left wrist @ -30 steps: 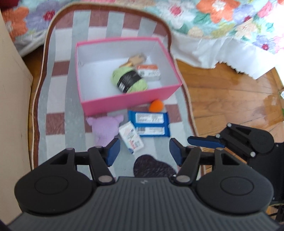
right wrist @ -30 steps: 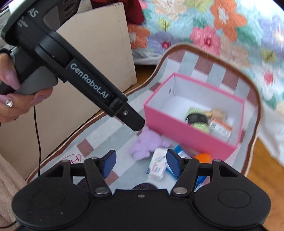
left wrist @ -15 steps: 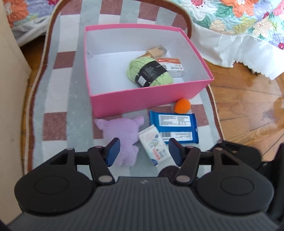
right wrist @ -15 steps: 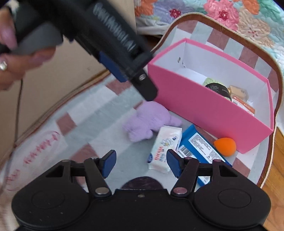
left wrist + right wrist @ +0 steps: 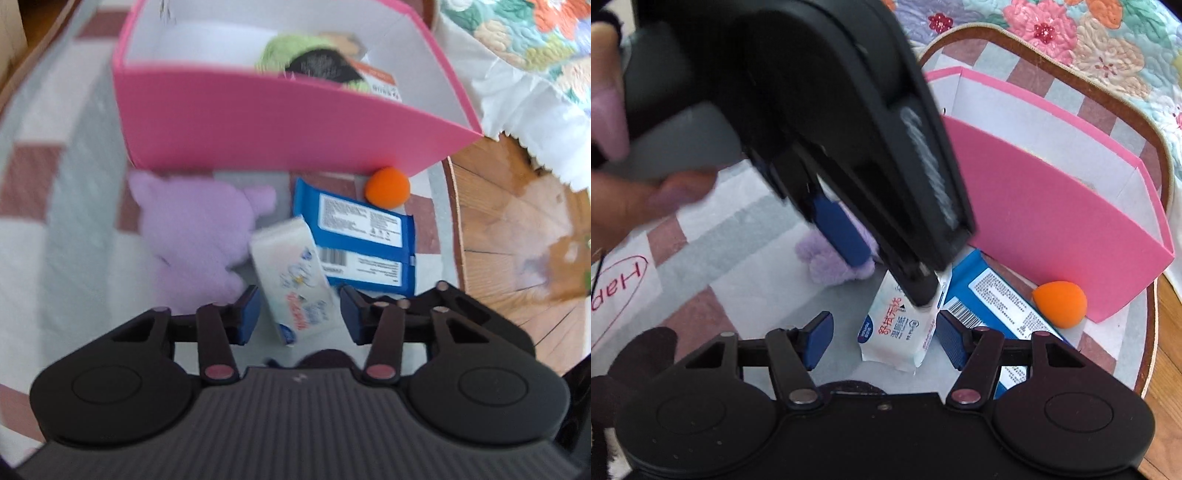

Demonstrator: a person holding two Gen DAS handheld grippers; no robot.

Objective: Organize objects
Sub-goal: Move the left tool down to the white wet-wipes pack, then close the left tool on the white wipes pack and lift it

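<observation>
A white wipes pack (image 5: 293, 280) lies on the striped rug, partly over a blue wipes pack (image 5: 364, 236). My left gripper (image 5: 300, 319) is open, low over it, a finger on each side of its near end. A purple plush toy (image 5: 195, 229) lies to the left, an orange sponge ball (image 5: 387, 185) by the pink box (image 5: 258, 125). The box holds green yarn (image 5: 291, 51) and a small orange-labelled carton (image 5: 376, 79). My right gripper (image 5: 882, 339) is open, close behind the white pack (image 5: 897, 325); the left gripper's body hides much of its view.
The striped rug (image 5: 66, 229) lies on a wood floor (image 5: 517, 229). A floral quilt with a white skirt (image 5: 524, 74) hangs at the right. A dark object (image 5: 639, 358) sits at the rug's near left. The pink box wall (image 5: 1052, 229) stands just beyond the packs.
Both grippers have moved down and forward toward the packs. My left gripper now straddles the white wipes pack. The box and loose items have not moved.
</observation>
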